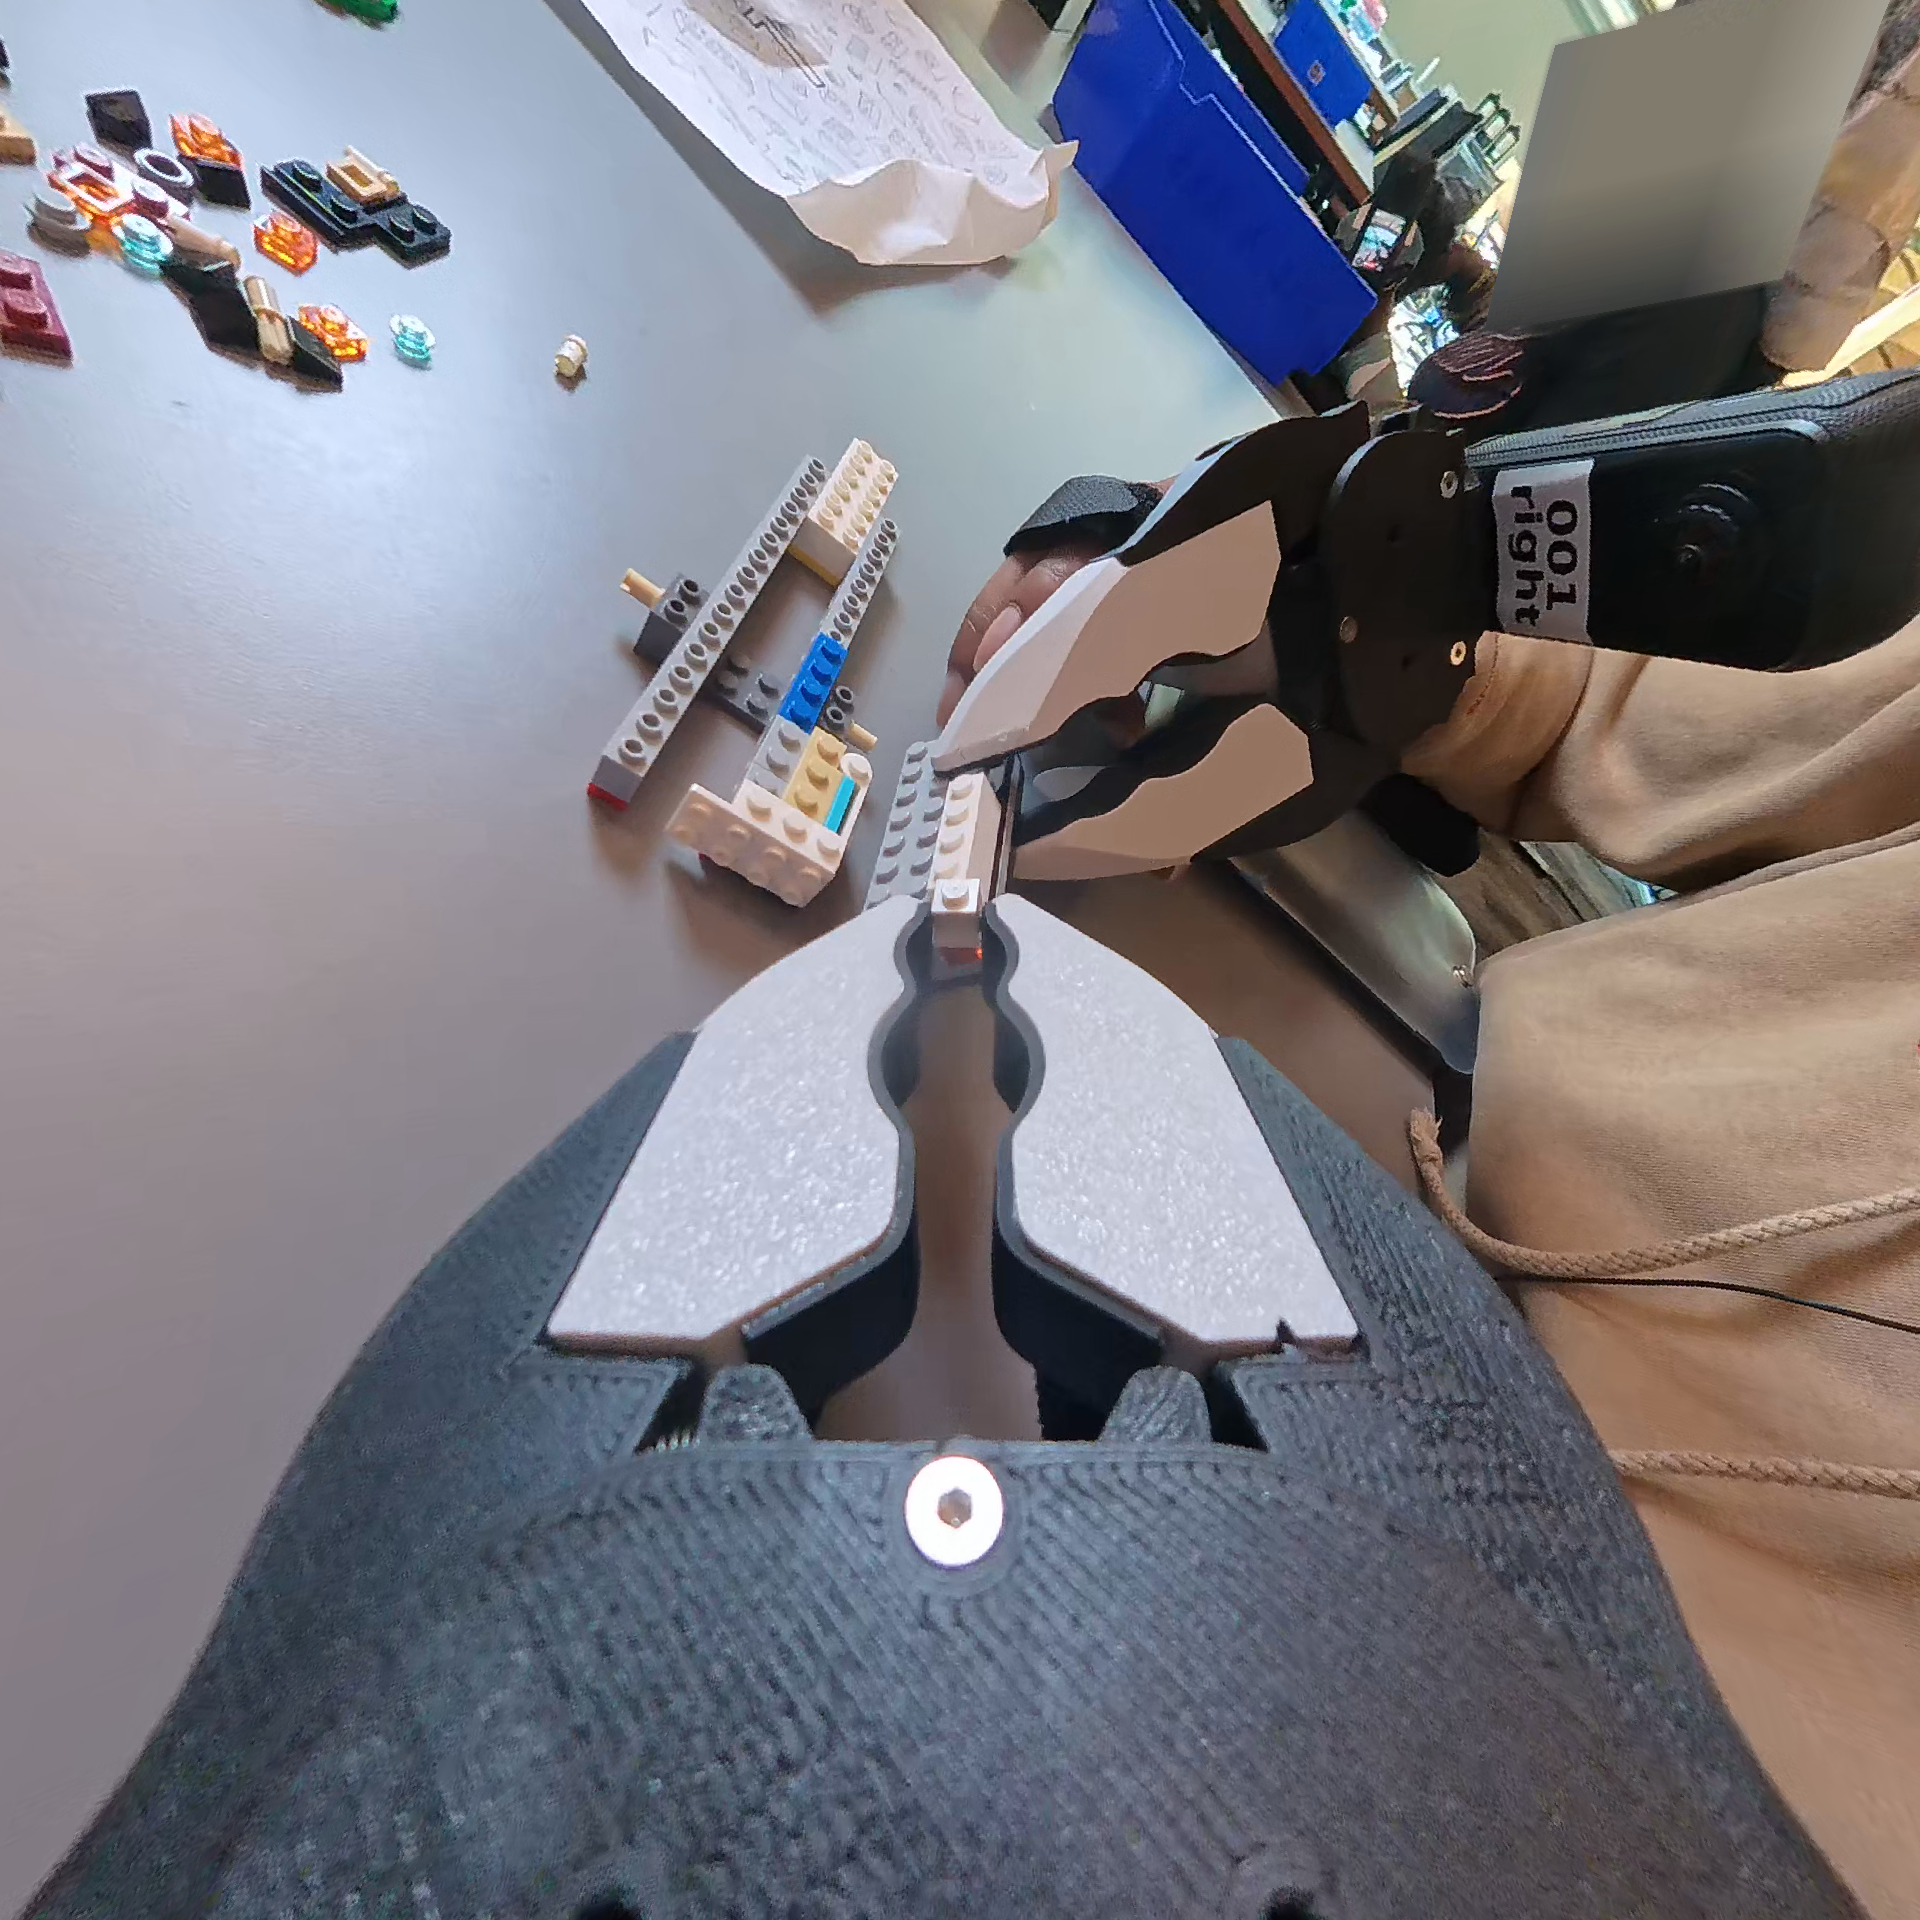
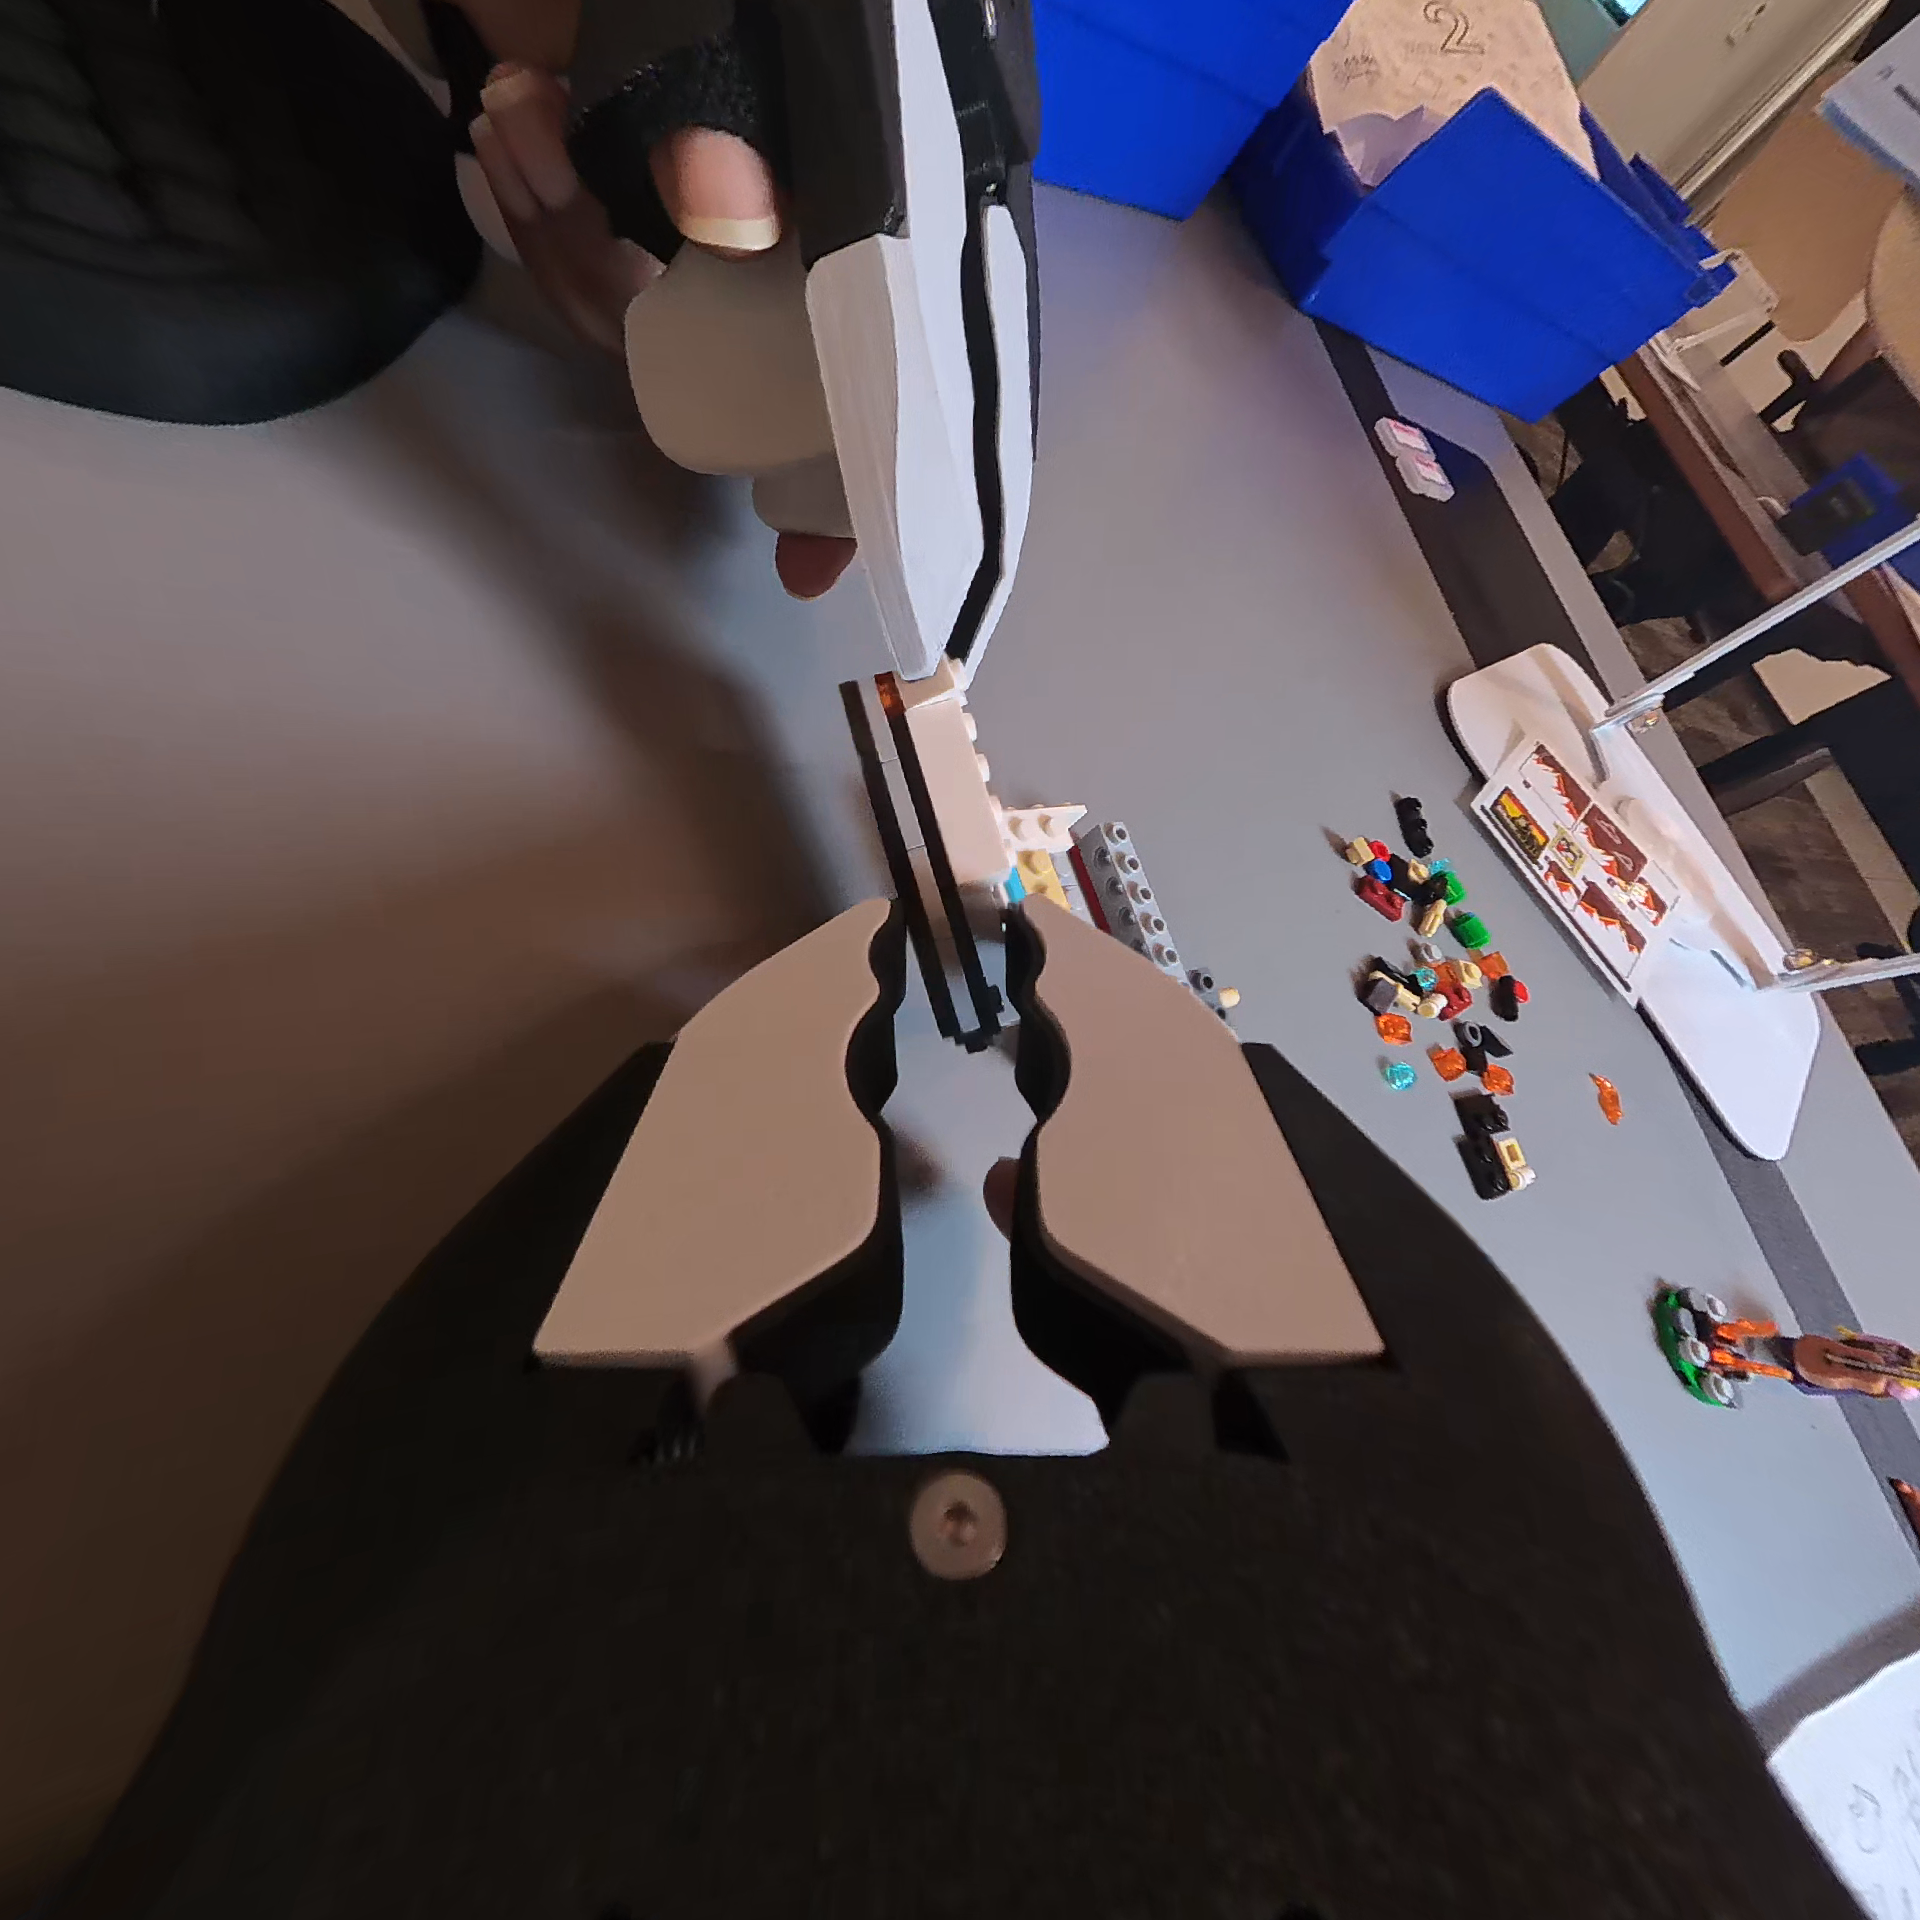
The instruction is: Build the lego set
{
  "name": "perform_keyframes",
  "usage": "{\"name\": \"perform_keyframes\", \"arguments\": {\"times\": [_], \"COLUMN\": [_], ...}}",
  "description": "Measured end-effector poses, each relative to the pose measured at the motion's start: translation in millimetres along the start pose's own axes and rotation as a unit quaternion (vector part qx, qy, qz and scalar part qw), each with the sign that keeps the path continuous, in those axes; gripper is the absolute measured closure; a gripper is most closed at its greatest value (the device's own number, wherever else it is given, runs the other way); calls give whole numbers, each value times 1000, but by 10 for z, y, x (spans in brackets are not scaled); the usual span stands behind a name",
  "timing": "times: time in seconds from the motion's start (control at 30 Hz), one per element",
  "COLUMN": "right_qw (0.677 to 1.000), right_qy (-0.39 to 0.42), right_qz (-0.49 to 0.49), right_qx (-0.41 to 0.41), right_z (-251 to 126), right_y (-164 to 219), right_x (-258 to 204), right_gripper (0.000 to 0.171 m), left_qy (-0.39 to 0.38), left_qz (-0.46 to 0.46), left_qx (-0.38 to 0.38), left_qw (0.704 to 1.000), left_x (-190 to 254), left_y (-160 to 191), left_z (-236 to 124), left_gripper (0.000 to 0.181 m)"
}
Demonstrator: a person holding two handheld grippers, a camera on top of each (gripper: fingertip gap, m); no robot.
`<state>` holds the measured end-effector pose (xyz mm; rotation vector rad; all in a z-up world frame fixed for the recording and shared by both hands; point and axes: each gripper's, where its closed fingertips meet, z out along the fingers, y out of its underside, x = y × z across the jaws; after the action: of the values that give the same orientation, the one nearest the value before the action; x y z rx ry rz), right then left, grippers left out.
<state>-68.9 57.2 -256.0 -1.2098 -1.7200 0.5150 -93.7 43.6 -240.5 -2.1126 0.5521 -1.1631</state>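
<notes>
My left gripper (image 1: 951, 923) is shut on a small white brick (image 1: 956, 899) with an orange piece under it. It holds the brick against the near end of a grey and tan plate sub-assembly (image 1: 920, 821). My right gripper (image 1: 987, 805) is shut on that sub-assembly and holds it above the table. In the right wrist view the sub-assembly (image 2: 951, 790) stands edge-on between my right gripper's (image 2: 956, 935) fingers, and the left gripper (image 2: 935, 655) comes down from above with the small brick (image 2: 930, 686) at its far end. A partly built long grey frame (image 1: 748, 644) lies on the table beside them.
Several loose small pieces (image 1: 208, 229) lie at the far left, also seen in the right wrist view (image 2: 1444, 966). A paper instruction sheet (image 1: 831, 114) and blue bins (image 1: 1195, 177) are at the back. A sticker sheet (image 2: 1579, 862) lies on a white stand base. A small green and orange build (image 2: 1704, 1340) sits near the table edge. Some 4 centimetres of space lies between my two pairs of fingers.
</notes>
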Motion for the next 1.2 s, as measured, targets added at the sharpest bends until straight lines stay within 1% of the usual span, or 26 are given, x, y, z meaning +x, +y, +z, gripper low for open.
{"name": "perform_keyframes", "arguments": {"times": [0.03,0.33,0.73,0.9,1.03,1.1,1.17,1.2], "right_qw": [1000,999,998,997,997,997,997,997], "right_qy": [2,23,41,45,48,49,49,49], "right_qz": [0,6,-11,-7,-11,-11,-9,-10], "right_qx": [3,30,49,58,60,64,66,67], "right_z": [-2,-36,-54,-67,-74,-85,-98,-107], "right_y": [-8,-78,-131,-153,-161,-178,-183,-182], "right_x": [7,73,96,113,118,125,139,145], "right_gripper": [153,153,153,154,153,153,153,154], "left_qy": [0,-5,-9,-10,-22,-31,-54,-72], "left_qz": [1,13,27,46,87,124,195,241], "left_qx": [2,30,40,45,46,48,46,43], "left_qw": [1000,999,999,998,995,991,978,967], "left_x": [1,45,80,118,147,174,210,228], "left_y": [-7,-116,-163,-188,-211,-233,-254,-261], "left_z": [-5,-48,-73,-81,-89,-100,-114,-119], "left_gripper": [172,172,170,167,159,152,145,141]}}
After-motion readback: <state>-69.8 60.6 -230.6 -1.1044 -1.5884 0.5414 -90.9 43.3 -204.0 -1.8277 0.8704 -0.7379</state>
